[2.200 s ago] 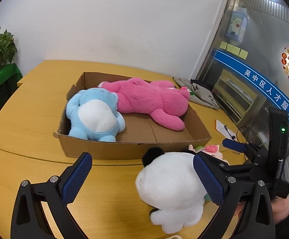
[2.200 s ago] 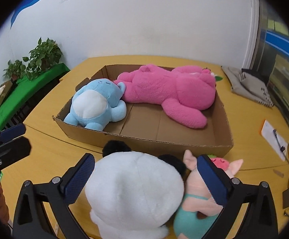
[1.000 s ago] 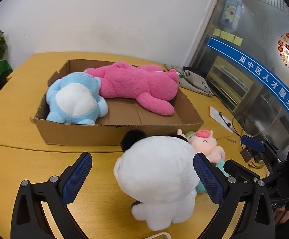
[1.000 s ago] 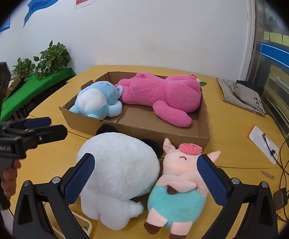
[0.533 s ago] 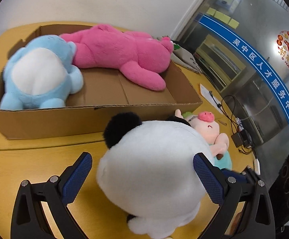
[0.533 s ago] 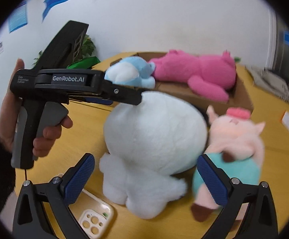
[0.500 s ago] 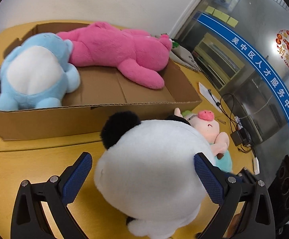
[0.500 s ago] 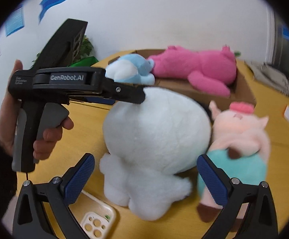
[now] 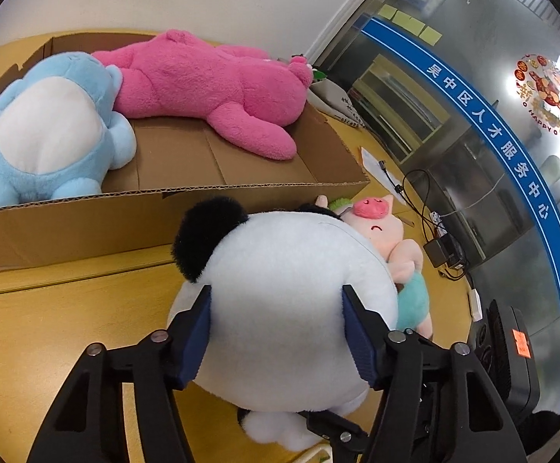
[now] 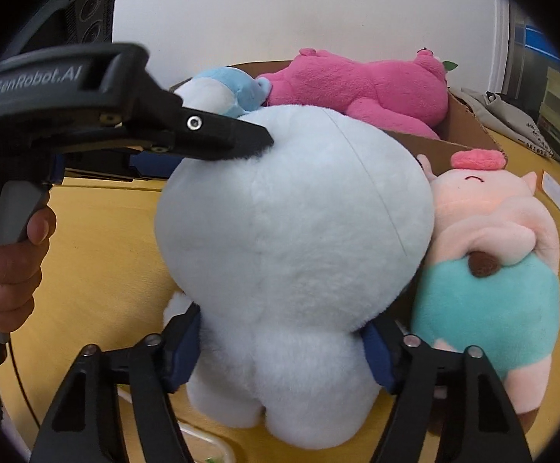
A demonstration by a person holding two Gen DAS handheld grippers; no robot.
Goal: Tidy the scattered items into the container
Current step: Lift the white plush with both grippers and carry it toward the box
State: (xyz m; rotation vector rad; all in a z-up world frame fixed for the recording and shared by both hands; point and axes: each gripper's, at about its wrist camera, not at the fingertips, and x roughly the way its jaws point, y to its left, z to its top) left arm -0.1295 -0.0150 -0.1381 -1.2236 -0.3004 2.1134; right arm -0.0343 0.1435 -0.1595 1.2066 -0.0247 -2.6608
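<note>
A white panda plush (image 9: 280,293) with black ears stands on the wooden table in front of a cardboard box (image 9: 164,200). My left gripper (image 9: 278,332) is shut on its round head from above. My right gripper (image 10: 284,351) is shut on its lower body (image 10: 291,239). A pink pig plush (image 10: 492,254) in teal shorts leans against the panda's right side; it also shows in the left wrist view (image 9: 388,239). The box holds a blue plush (image 9: 48,135) and a long pink plush (image 9: 210,88).
A grey cloth (image 10: 511,119) lies right of the box. Paper (image 9: 376,162), cables and a black adapter (image 9: 446,254) lie on the table's right side. A phone case edge shows under the panda (image 10: 203,443). A glass wall stands on the right.
Both grippers have closed from wide open onto the panda plush. The right gripper has moved in low behind the panda, and the left has come down over its head.
</note>
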